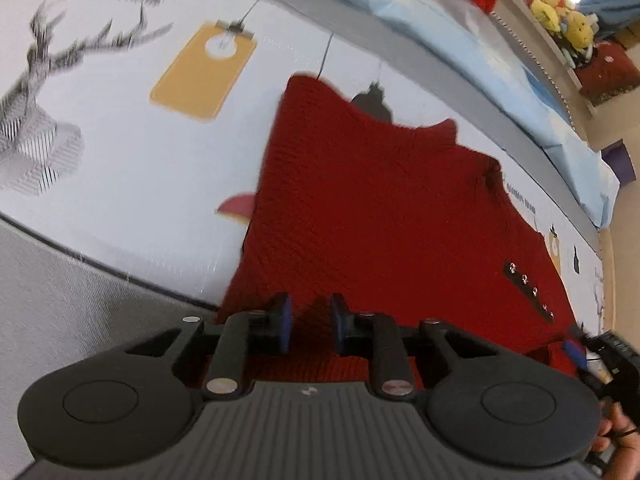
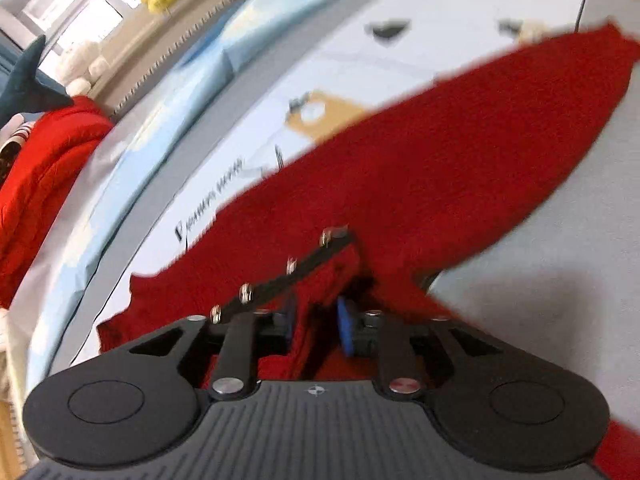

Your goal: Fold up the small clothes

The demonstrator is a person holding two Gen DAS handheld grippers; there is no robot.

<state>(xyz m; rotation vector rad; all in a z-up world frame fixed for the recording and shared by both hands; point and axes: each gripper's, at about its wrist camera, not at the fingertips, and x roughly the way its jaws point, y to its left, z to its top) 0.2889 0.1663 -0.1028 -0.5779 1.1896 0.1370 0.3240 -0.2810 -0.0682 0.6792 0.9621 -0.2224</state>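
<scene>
While both tongs stand narrowly parted over the red sweater's [image 1: 372, 208] hem, neither grips; mat [image 1: 120, 152] beyond.

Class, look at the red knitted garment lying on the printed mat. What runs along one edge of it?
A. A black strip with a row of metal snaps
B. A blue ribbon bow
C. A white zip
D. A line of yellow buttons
A: the red knitted garment carries a black strip with metal snaps along one edge, seen in both wrist views.

Both wrist cameras look steeply down, close over the red garment [image 1: 380, 208].
</scene>
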